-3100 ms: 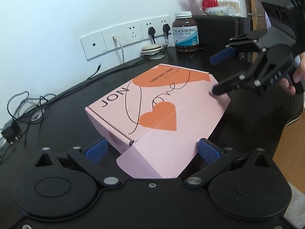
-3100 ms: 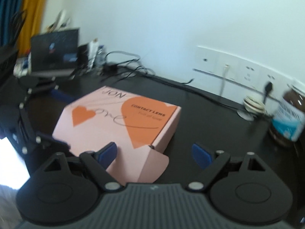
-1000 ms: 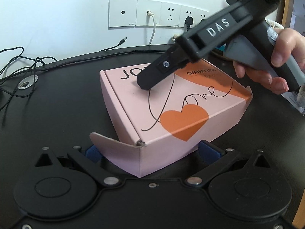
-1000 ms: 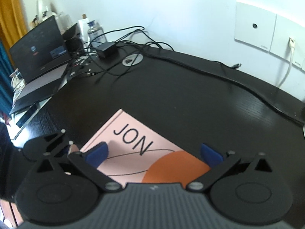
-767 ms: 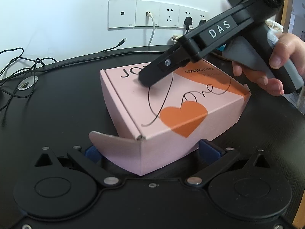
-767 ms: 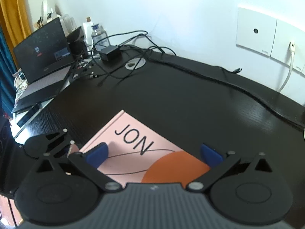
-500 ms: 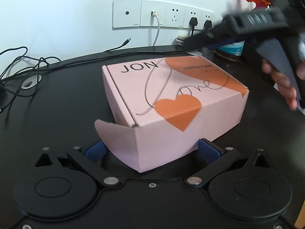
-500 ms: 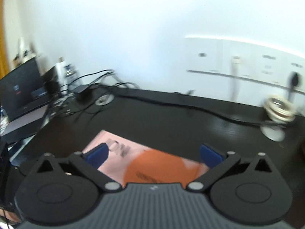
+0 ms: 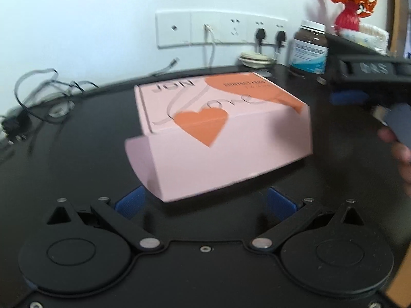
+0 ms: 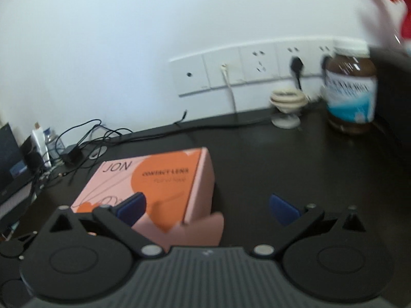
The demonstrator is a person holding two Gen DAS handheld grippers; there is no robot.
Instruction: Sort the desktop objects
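a pink contact lens box [image 9: 221, 131] sits closed on a black desk [image 9: 84, 154], just ahead of the left gripper [image 9: 205, 204], whose blue pads are spread wide with the box's near corner between them, touching neither. only the left wrist view catches the right gripper [image 9: 349, 97], blurred at the far right beside the box with a hand [image 9: 400, 154] behind it, and an orange flower bouquet in a red vase [image 9: 350, 16] at the wall. only the right wrist view takes in a laptop [image 10: 10, 169] and a tangle of cables [image 10: 84, 138] at the far left; there the right gripper [image 10: 208, 209] is also spread wide, its left pad [image 10: 132, 206] over the box's near right part and nothing held. both views show the brown supplement bottle [image 10: 350, 92] and wall sockets [image 10: 246, 66] at the far side. the box carries orange hearts, "jon" lettering and a looping script line, with a loose side flap [image 9: 140, 157] curling out at its near left corner.
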